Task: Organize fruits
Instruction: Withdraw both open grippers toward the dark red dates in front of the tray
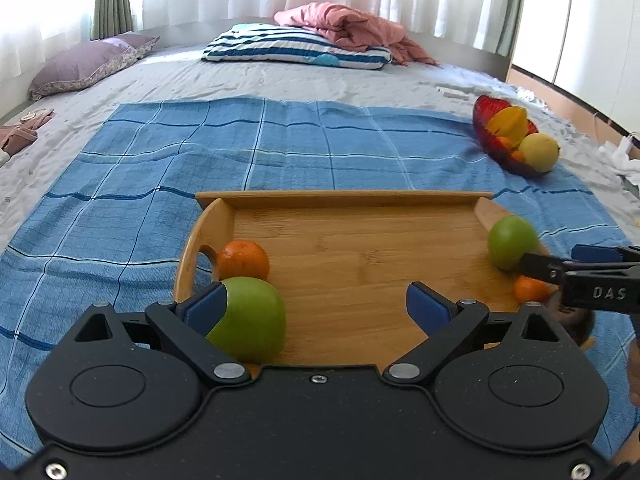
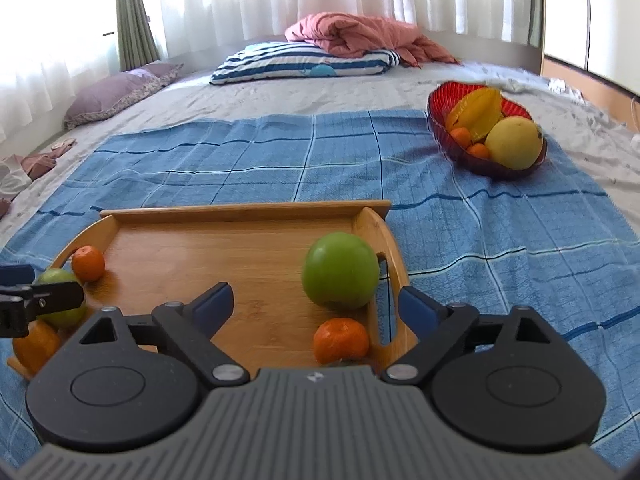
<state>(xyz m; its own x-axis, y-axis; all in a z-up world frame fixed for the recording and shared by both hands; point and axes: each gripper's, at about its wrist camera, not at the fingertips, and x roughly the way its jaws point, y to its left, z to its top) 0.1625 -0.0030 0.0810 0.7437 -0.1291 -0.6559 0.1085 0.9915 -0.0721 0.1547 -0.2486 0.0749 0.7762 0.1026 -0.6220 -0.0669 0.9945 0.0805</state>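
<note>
Bed under blue checked cloth; wooden tray on cloth; curtained windows behind; both jaws spread, empty.

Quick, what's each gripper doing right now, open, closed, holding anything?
Left gripper: open, holding nothing; a green apple sits against its left finger.
Right gripper: open, holding nothing; another green apple lies just ahead.

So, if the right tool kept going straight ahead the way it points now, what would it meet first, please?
Most likely the green apple, which sits just ahead of the open right tool, slightly right of centre. The small orange lies nearer but looks lower, so depth is uncertain.
</note>
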